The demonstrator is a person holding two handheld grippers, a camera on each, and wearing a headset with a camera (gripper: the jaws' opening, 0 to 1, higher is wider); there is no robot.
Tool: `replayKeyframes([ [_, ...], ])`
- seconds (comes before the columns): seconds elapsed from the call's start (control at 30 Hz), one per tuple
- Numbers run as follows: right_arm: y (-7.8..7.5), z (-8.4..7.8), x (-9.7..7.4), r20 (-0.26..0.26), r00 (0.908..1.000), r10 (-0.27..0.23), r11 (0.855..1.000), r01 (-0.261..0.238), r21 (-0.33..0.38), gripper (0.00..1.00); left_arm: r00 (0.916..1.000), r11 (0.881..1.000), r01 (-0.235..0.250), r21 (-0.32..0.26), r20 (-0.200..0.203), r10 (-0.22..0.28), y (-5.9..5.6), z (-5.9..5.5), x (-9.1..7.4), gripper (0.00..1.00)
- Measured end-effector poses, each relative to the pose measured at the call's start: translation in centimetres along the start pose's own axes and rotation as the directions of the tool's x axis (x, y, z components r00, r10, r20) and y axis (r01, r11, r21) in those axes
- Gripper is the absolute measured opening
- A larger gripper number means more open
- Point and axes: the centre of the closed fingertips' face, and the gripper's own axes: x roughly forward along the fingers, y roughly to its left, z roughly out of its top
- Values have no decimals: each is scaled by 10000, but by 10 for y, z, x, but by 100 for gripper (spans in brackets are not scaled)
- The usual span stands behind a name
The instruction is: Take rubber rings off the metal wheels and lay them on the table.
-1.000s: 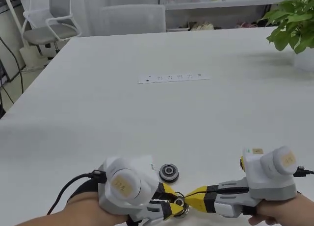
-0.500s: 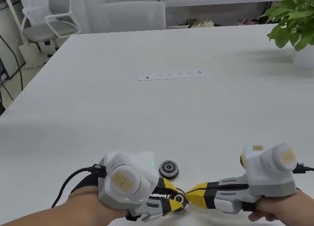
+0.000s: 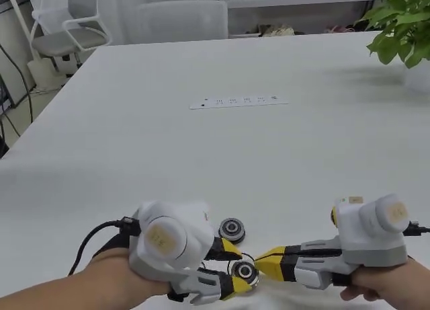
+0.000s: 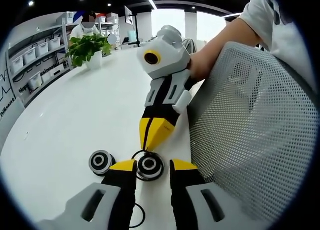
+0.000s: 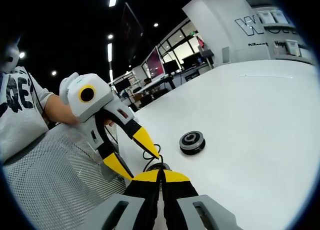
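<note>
Low at the front edge of the white table (image 3: 201, 162), my left gripper (image 3: 242, 268) has its yellow jaws shut on a small metal wheel (image 3: 244, 272), also seen as the wheel (image 4: 150, 166) between the left gripper's (image 4: 152, 165) tips. My right gripper (image 3: 259, 263) comes in from the right, shut, its pointed tips pinching a thin black rubber ring (image 4: 140, 151) that is drawn off the wheel's rim. The right gripper (image 5: 161, 174) shows its jaws pressed together. A second wheel (image 3: 232, 229) lies flat on the table just beyond, apart from both grippers.
A white power strip (image 3: 238, 103) lies at mid-table. A potted plant (image 3: 403, 27) stands at the far right corner. Chairs (image 3: 67, 34) stand beyond the far edge. A grey mesh chair back (image 4: 250, 130) is close behind the grippers.
My left hand has rolled a little and shifted left with the wheel. The right gripper stays pinched at the wheel's rim, slightly higher. The loose wheel has not moved.
</note>
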Motion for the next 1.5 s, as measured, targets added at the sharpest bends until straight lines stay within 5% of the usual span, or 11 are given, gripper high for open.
replayKeyframes([
  [0.47, -1, 2, -1, 67, 10000, -24, 10000, 24, -25, 0, 9999, 9998, -145, -151, 84, 146, 2, 2, -25, 35],
  [0.77, 2, 2, -1, 18, 10000, -4, 10000, 4, -55, 0, 9974, 9969, -419, -665, 549, 456, 4, 10, -45, 47],
  [1.07, 3, 1, -2, -82, 10000, -1, 9999, 0, -132, 0, 9904, 9899, -850, -1138, 990, 964, 10, 16, -66, 58],
  [1.5, 2, 5, -1, -188, 9998, 99, 9995, -105, -294, 0, 9736, 9691, -1566, -1904, 1351, 1839, 18, 9, -99, 75],
])
